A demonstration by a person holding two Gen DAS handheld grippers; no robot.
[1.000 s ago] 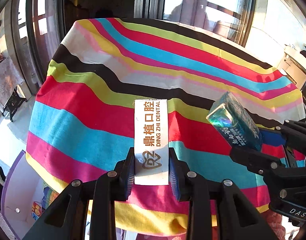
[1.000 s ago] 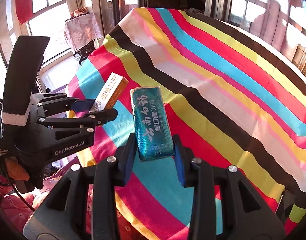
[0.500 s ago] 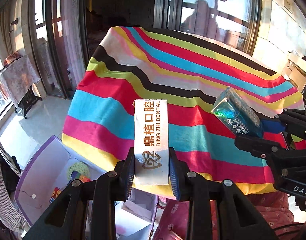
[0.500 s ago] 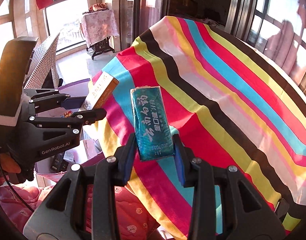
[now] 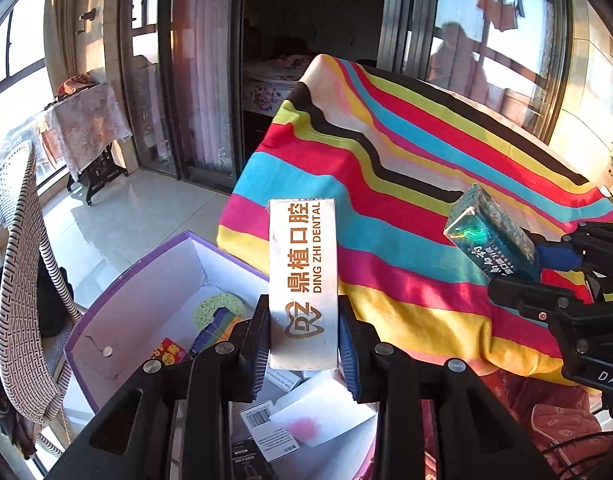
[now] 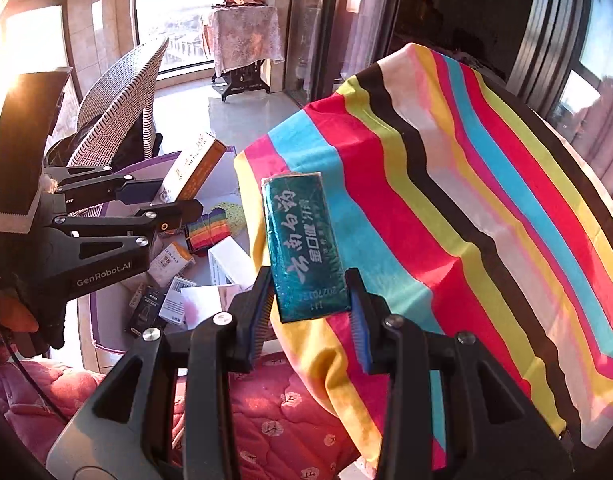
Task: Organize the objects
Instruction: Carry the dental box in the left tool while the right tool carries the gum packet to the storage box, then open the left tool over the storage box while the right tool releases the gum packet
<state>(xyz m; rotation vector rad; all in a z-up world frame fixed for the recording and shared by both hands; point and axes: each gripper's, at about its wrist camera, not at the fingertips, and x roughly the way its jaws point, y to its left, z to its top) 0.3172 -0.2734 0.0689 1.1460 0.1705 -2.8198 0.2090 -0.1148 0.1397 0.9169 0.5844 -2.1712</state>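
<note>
so the biggest thing in front of you is the striped cloth [image 5: 426, 184] draped over the table, bands of red, cyan, yellow, black and white running across it. down left of it on the floor sits the purple-edged box [image 5: 118, 292], open, with a rainbow-striped item, small cartons and a white card lying inside. a wicker chair [image 6: 118, 108] stands just behind the box. your left gripper [image 5: 304, 344] is clamped on the white dental box [image 5: 303, 280], holding it upright by its lower end, right above the open box. your right gripper [image 6: 312, 312] is squeezed onto the teal toothpaste box [image 6: 304, 244], gripping it at the bottom end, held out over the cloth's near corner, with the two grippers side by side and apart.
</note>
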